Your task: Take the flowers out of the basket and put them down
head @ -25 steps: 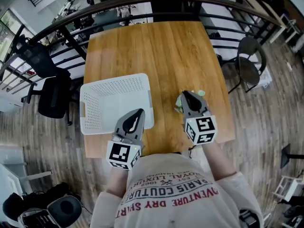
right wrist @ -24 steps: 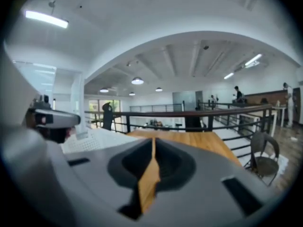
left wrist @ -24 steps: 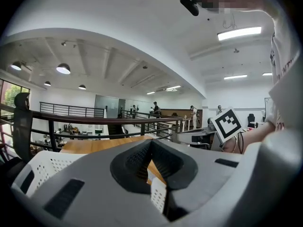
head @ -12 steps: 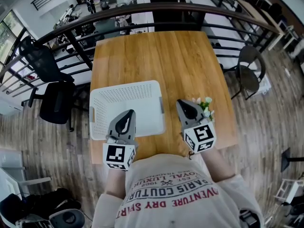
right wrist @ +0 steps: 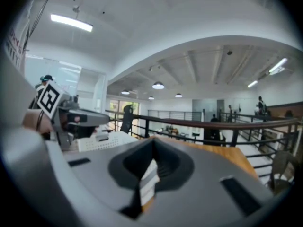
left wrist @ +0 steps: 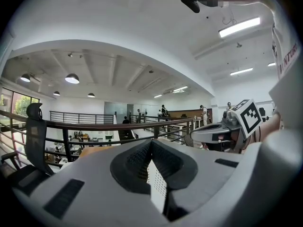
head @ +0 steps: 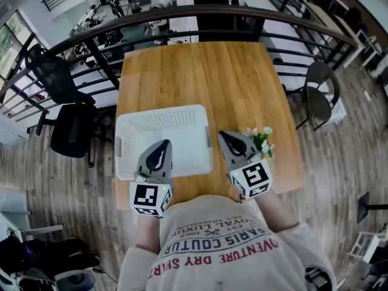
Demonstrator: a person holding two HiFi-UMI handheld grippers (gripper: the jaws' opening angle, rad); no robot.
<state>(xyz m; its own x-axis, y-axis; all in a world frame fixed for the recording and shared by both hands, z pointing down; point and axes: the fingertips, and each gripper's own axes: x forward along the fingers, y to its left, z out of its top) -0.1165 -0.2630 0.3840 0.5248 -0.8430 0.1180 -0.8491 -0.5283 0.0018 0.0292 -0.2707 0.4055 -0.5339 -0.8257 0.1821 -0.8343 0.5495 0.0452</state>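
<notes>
The white perforated basket stands on the left half of the wooden table, and nothing shows inside it. A small bunch of flowers, white and pale blooms on green stems, lies on the table to its right. My right gripper is shut and holds nothing; it hovers just left of the flowers, between them and the basket. The left gripper is shut too, raised over the basket's near edge. Both gripper views point level across the room; part of the basket shows in the right gripper view.
A black railing curves round the table's far side. A round dark chair stands off the right edge and a black office chair off the left. The table's near edge runs just under both grippers.
The right gripper has drawn back to the left, away from the flowers, which now lie uncovered on the table. The left gripper has barely moved.
</notes>
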